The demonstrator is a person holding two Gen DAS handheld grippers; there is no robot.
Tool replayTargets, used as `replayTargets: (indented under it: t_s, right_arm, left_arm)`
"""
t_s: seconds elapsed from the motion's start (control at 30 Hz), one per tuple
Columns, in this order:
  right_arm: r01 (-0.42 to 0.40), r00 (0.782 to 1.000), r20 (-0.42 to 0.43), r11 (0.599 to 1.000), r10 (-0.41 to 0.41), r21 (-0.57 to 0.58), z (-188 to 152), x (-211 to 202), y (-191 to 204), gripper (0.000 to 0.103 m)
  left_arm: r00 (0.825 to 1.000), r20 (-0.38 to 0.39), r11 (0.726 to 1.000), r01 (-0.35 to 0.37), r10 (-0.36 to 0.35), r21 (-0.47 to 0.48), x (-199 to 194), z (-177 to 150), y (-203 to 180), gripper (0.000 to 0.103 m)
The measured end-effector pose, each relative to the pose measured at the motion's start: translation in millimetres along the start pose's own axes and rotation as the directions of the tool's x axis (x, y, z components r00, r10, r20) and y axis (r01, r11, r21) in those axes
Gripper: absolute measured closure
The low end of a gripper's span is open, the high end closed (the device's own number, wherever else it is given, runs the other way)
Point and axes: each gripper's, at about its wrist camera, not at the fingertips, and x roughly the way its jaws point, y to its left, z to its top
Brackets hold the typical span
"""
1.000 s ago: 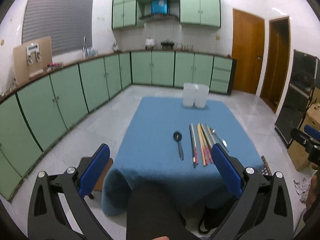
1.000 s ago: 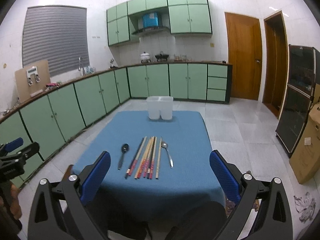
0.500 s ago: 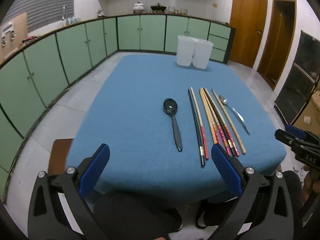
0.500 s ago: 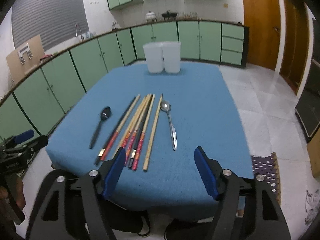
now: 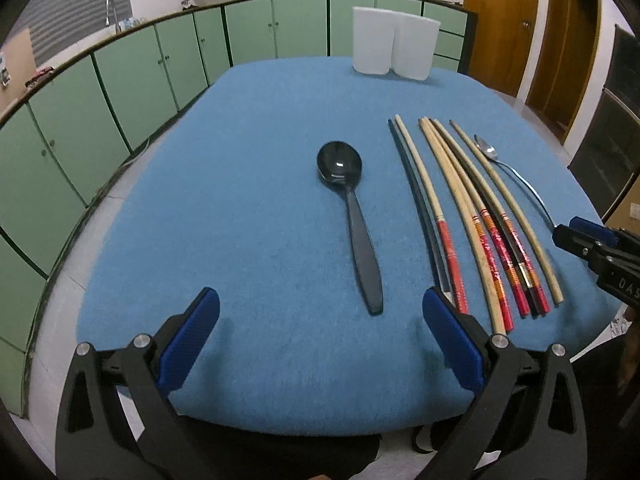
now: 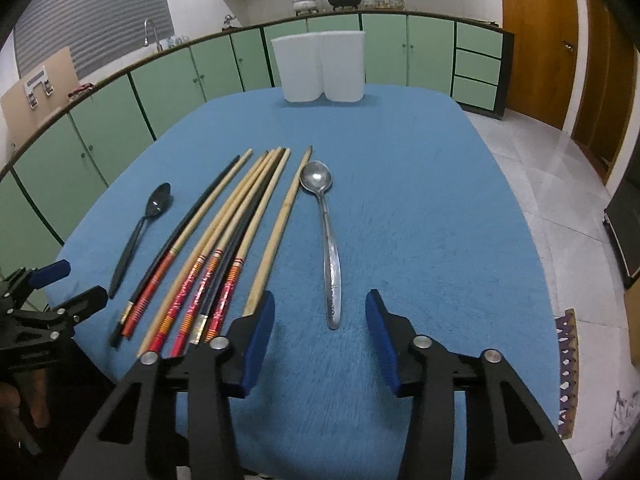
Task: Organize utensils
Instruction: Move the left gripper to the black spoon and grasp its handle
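The right gripper (image 6: 320, 324) has been closing its smooth blue jaws around nothing, near the shiny metal spoon (image 6: 329, 256). The left gripper (image 5: 320, 334) gapes wide over the fuzzy blue tablecloth (image 5: 256, 184).

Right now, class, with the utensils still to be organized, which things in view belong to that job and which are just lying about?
Belong to the job:
black spoon
metal spoon
chopsticks
white two-part holder

Just lying about:
pots on the counter
cardboard panel
tap
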Motion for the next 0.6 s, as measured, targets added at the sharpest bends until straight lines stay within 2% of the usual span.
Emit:
replayTargets:
  t_s: [0.1,0.3,0.4,0.5,0.6]
  right_arm:
    - [0.001,1.0,-0.009,1.0,-0.001,-0.006,-0.7,5.9,-1.0,0.069]
    - [0.012,1.0,0.021,0.999,-0.011,-0.036,-2.6,9.8,1.1,0.07]
    - [0.011,0.999,0.033,0.999,-0.01,-0.034,-4.4,9.7,0.6,0.07]
    - [0.012,0.999,0.043,0.999,-0.011,-0.039,-6.8,8.6,-0.3,0.075]
    - [0.005,0.999,0.045,0.999,-0.003,-0.045,-6.9,9.2,1.5,0.083]
  left_arm:
    - [1.0,-0.012,1.0,0.002,-0.002,-0.008,7.3,-0.4,1.9,0.007]
    - [1.0,0.006,1.0,0.004,-0.004,-0.027,10.5,0.9,3.2,0.011]
    - [1.0,0.028,1.0,0.013,-0.012,-0.021,7.2,1.6,1.1,0.027]
    - [0.999,0.041,0.999,0.026,-0.026,-0.019,5.7,2.6,-1.3,0.051]
    - [0.998,0.048,0.999,0.051,-0.051,-0.016,3.8,0.7,-2.8,0.064]
